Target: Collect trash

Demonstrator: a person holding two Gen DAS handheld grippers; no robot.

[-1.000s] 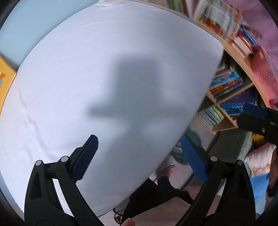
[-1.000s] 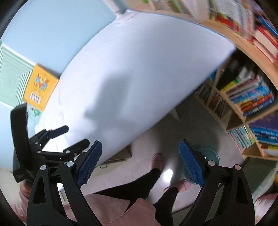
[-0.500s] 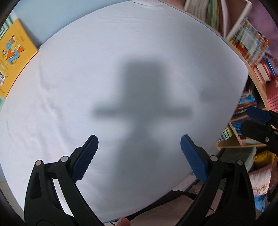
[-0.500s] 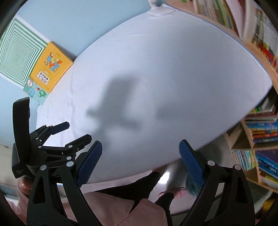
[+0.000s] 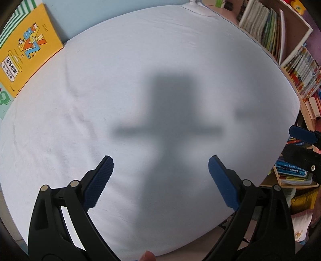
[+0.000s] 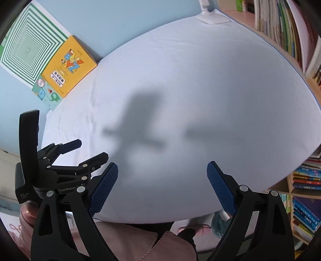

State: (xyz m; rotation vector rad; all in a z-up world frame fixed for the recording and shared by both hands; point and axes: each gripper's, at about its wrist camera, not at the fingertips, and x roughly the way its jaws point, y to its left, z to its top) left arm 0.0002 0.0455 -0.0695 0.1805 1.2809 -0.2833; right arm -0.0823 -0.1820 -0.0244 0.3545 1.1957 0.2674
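Observation:
No trash shows on the white table [image 5: 140,60] in either view. My left gripper [image 5: 160,180] hovers open above its near part, nothing between the blue pads, and casts a cross-shaped shadow on the cloth. My right gripper [image 6: 162,186] is open too, also above the near edge of the table [image 6: 200,80]. The left gripper [image 6: 80,148] appears at the left of the right wrist view, held by a hand [image 6: 26,216]. The right gripper's blue fingertip [image 5: 301,133] pokes in at the right edge of the left wrist view. A teal bin [image 6: 217,224] sits on the floor below the table edge.
A yellow book [image 5: 26,48] and a green striped sheet [image 6: 26,46] lie at the table's far left. A white lamp base [image 6: 212,18] stands at the far edge. Bookshelves [image 5: 301,70] crowd the right side. The person's legs and foot [image 6: 192,228] are below the near edge.
Both views have swung up from the floor and the table edge onto the tabletop. The books at the far left have come into view. Both grippers have stayed open.

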